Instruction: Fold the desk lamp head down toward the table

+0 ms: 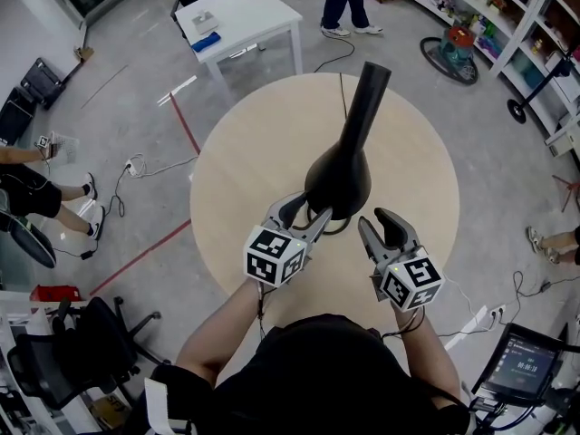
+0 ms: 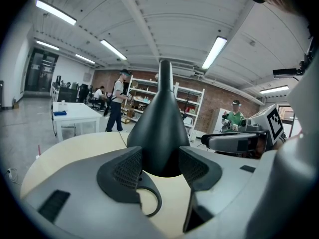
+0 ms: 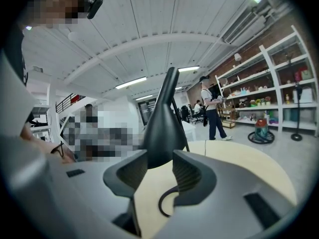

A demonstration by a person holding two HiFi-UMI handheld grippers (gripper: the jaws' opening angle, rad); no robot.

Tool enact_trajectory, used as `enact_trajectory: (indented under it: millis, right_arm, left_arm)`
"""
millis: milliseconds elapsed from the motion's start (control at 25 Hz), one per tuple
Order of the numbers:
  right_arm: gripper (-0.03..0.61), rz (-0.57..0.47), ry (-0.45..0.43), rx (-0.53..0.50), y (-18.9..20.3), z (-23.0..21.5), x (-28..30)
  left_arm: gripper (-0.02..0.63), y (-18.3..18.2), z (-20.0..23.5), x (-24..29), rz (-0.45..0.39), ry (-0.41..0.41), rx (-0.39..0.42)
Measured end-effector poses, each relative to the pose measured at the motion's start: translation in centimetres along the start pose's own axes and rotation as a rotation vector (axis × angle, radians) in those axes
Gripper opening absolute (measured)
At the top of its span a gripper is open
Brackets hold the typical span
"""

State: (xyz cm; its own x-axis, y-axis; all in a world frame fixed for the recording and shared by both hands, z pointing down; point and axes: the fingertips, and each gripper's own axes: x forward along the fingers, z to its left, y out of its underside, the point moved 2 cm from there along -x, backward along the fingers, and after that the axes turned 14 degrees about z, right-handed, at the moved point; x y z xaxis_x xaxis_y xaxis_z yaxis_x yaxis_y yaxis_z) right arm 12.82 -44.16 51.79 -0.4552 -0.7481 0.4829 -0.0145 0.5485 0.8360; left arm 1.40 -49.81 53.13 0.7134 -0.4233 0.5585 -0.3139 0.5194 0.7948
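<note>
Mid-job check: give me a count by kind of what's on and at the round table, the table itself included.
Desk lamp: 1
Cord on the tabletop: 1
Grippers: 2, the left gripper and the right gripper
Round table: 1
Total: 5

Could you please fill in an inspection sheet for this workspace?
Surface: round pale wooden table.
Job's things: black desk lamp, standing upright.
Clutter: nothing seen on the table.
Grippers: left gripper has its jaws either side of the lamp's wide lower part, contact unclear; right gripper open, beside the lamp.
Cables: lamp cord crosses the table; white cable on the floor.
Surroundings: white table, shelves, red floor line.
</note>
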Motion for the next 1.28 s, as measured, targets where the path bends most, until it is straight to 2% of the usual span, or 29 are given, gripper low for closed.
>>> enact_trajectory:
  millis: [120,320,560,760,800,960,1080,1280]
  right_arm:
    - [0.153,-0.012,0.007,-0.001,-0.2,0.8,-0.5]
    - [0.152,-0.024,0.012,-0.007,-0.2,1.8,-0.9]
    - [0.152,-0.022,0.023,-0.008,0.1,3.0,-1.8]
    - [0.152,-0.041,-0.004,-0.002,0.0,4.4,-2.0]
    - [0.145,-0.045,-0.011,-0.005,0.0,4.9,-2.0]
    - [0.003,-0.046,-0.043,-0.003,0.1,6.2,-1.9]
    - [0.003,-0.035,-0.067,0.000,0.6,7.2,-2.0]
    - [0.005,-0.042,-0.046,-0.016,0.9,8.1,-2.4]
  left_arm:
    - [0.218,0.1,0.0,-0.5,-0.002,0.001,-0.008]
    - [0.218,0.6,-0.6,-1.6,-0.006,0.056,-0.084]
    - [0.218,1.7,-3.2,-3.6,-0.015,0.127,-0.088]
    - [0.218,2.5,-5.1,-4.6,-0.012,0.169,-0.077]
    - [0.218,2.7,-5.2,-5.0,-0.013,0.172,-0.078]
    - [0.218,3.7,-4.7,-6.6,-0.017,0.168,-0.094]
    - [0.218,5.1,-4.4,-7.2,-0.005,0.173,-0.109]
    - [0.218,6.5,-4.8,-8.5,-0.002,0.197,-0.097]
